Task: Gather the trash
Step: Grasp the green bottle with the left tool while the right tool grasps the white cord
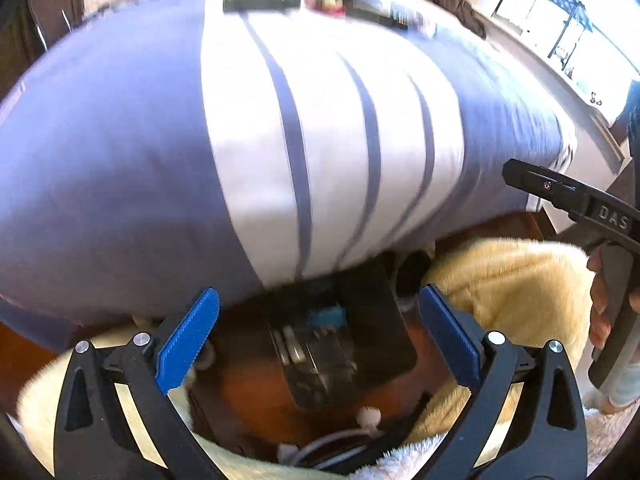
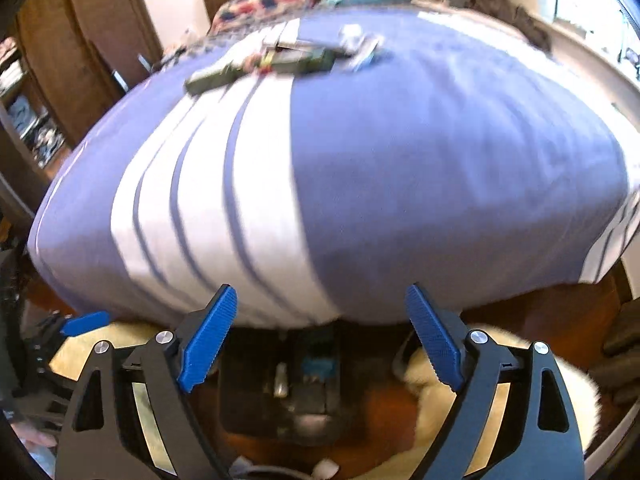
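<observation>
Two grippers, both spread wide with nothing between the blue pads: left gripper [image 1: 319, 330], right gripper [image 2: 321, 332]. Far ahead of both, across the bed's far end, a blurred row of trash [image 2: 280, 60]: a long dark green wrapper-like strip [image 1: 260, 0], small red and yellow scraps [image 1: 326, 2], a crumpled silvery piece [image 2: 358, 50]; detail too smeared to tell more. Between grippers and trash, a broad stretch of blue bedspread [image 2: 440, 168] with white stripes, bare of objects. Directly below the fingertips, the bed's near edge, then wooden floor [image 1: 248, 392], a dark flat device [image 1: 340, 336], white cables and cream fluffy fabric [image 1: 512, 280]. Off to the left gripper's right, the other handle in a hand [image 1: 604, 312].
</observation>
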Motion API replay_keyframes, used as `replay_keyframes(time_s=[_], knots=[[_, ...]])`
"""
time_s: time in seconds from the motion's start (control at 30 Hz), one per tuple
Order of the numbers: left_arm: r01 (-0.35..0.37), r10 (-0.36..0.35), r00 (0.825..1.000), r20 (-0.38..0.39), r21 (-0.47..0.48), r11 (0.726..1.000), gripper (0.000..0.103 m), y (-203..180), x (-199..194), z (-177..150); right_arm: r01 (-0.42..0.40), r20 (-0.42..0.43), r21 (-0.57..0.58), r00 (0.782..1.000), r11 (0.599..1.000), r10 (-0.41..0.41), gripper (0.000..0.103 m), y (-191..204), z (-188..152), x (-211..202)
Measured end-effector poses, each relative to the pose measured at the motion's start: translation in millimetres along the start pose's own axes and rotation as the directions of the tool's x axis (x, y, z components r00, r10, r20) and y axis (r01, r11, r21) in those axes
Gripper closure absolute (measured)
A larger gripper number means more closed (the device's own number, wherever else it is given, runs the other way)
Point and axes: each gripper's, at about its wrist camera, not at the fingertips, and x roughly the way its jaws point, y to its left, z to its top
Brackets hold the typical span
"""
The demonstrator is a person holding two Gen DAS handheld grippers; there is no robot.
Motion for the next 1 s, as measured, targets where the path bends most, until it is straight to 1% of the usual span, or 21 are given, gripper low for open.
replay_keyframes(time_s=[0.1,0.2,0.23,0.37,0.47,0.57,0.7,0.87,0.97,1.0], knots=[[-0.019,0.018,0.998,0.053,0.019,1.000,0.008,0.3,-10.4,25.0,0.028,0.044,0.009,0.999,1.000,-0.028,0.016,-10.5,23.0,-0.8],[-0.041,0.038,0.996,0.083,0.028,0.999,0.008,-0.9,-10.5,46.9,0.053,0.062,0.012,0.997,0.999,-0.053,0.016,-19.7,45.2,6.7],[-0.044,0.041,0.995,0.095,0.033,0.998,0.008,-2.1,-8.4,58.7,0.058,0.066,0.015,0.996,0.998,-0.058,0.016,-22.6,55.1,10.6],[-0.061,0.057,0.993,0.103,0.040,0.997,0.008,-7.3,5.5,90.6,0.074,0.079,0.028,0.994,0.997,-0.076,0.016,-32.2,90.5,23.2],[-0.060,0.055,0.993,0.101,0.048,0.997,0.008,-8.4,15.9,112.1,0.088,0.090,0.034,0.992,0.996,-0.090,0.016,-38.1,116.3,37.1],[-0.057,0.051,0.993,0.104,0.058,0.997,0.008,-12.1,27.4,130.1,0.101,0.081,0.038,0.991,0.994,-0.104,0.016,-42.2,139.5,56.3],[-0.046,0.040,0.994,0.103,0.063,0.997,0.008,-18.7,43.8,154.5,0.105,0.075,0.050,0.991,0.993,-0.108,0.017,-46.2,160.7,78.0],[-0.022,0.017,0.996,0.093,0.052,0.998,0.008,-25.1,65.2,184.8,0.094,0.069,0.054,0.993,0.994,-0.098,0.024,-47.8,185.9,104.4],[-0.001,-0.005,0.996,0.092,0.064,0.998,0.008,-33.2,74.0,198.8,0.083,0.051,0.046,0.995,0.995,-0.085,0.034,-48.5,195.1,118.5],[0.008,-0.014,0.996,0.089,0.073,0.997,0.008,-37.1,78.2,204.1,0.084,0.047,0.039,0.995,0.996,-0.086,0.039,-48.2,197.0,121.7]])
